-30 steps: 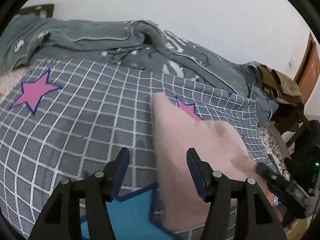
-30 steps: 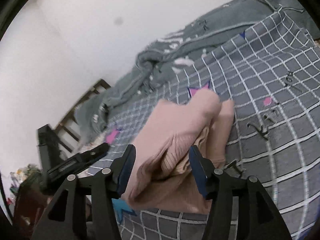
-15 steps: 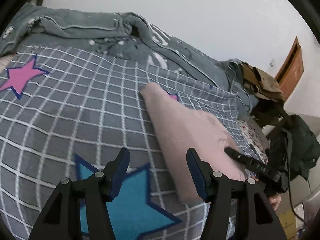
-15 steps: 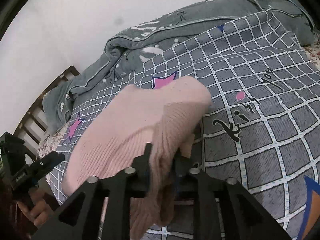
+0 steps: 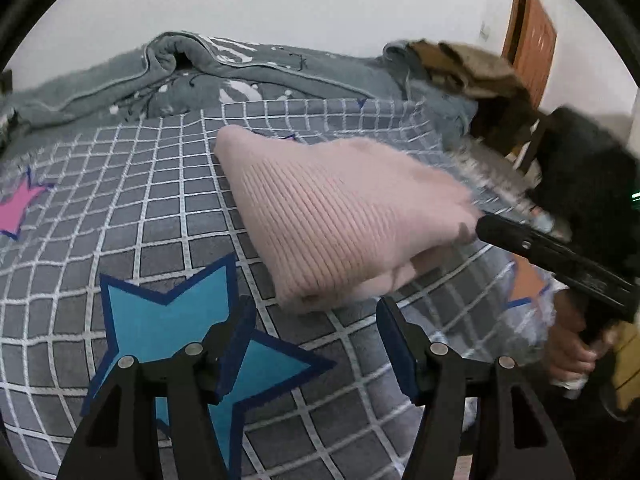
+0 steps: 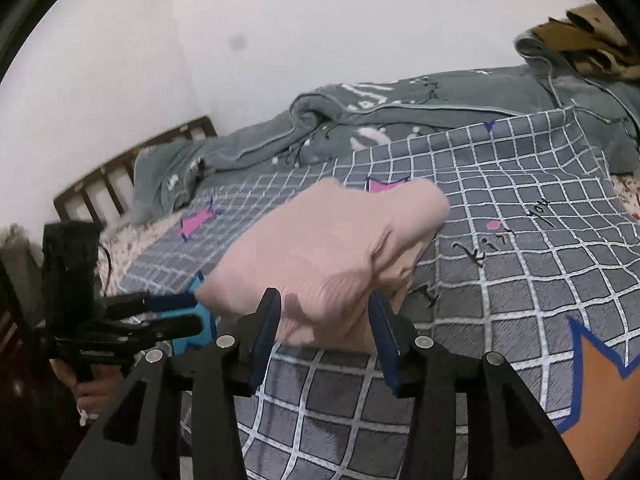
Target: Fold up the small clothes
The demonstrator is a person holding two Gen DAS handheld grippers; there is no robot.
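A folded pink knit garment (image 5: pixel 340 216) lies on the grey checked bedspread (image 5: pixel 160 200); it also shows in the right wrist view (image 6: pixel 332 248). My left gripper (image 5: pixel 312 328) is open and empty, just short of the garment's near edge. My right gripper (image 6: pixel 324 320) is open, its jaws on either side of the garment's near end. In the left wrist view the right gripper (image 5: pixel 480 226) shows at the garment's right edge. In the right wrist view the left gripper (image 6: pixel 196 312) shows at the garment's left edge.
A rumpled grey blanket (image 5: pixel 240 72) lies along the far side of the bed (image 6: pixel 400 112). A chair with brown clothes (image 5: pixel 472 68) and a wooden door (image 5: pixel 528 40) stand at the right. A slatted headboard (image 6: pixel 120 176) is at the left. The bedspread has blue (image 5: pixel 168 320) and pink (image 5: pixel 20 208) stars.
My right gripper was shut on the garment's end half a second ago and has opened. My left gripper has drawn back from the garment and swung right.
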